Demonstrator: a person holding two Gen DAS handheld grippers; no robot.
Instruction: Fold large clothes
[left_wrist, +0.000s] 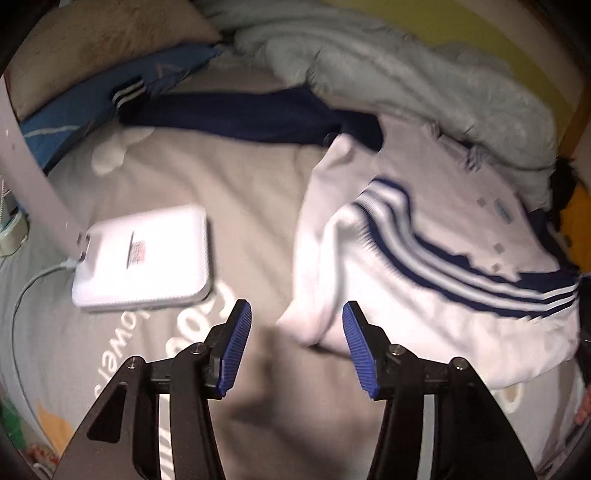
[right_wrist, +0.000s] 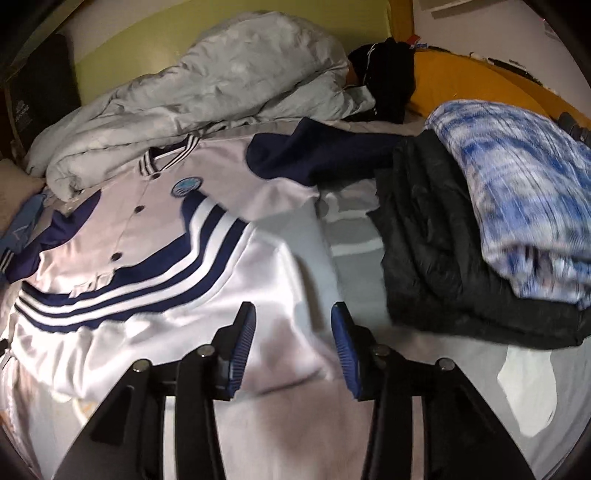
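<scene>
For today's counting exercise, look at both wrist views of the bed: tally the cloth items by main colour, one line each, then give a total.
White with navy stripes: 1, the jacket
Grey: 1, the quilt
Black: 1, the folded garment
Blue and white: 1, the folded item on the black one
Total: 4

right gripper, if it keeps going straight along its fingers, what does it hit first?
Most likely the white jacket: the open right gripper points down at its white lower panel, near the jacket's edge. The black folded garment sits off to the side, apparently out of line. Depth is unclear.
</scene>
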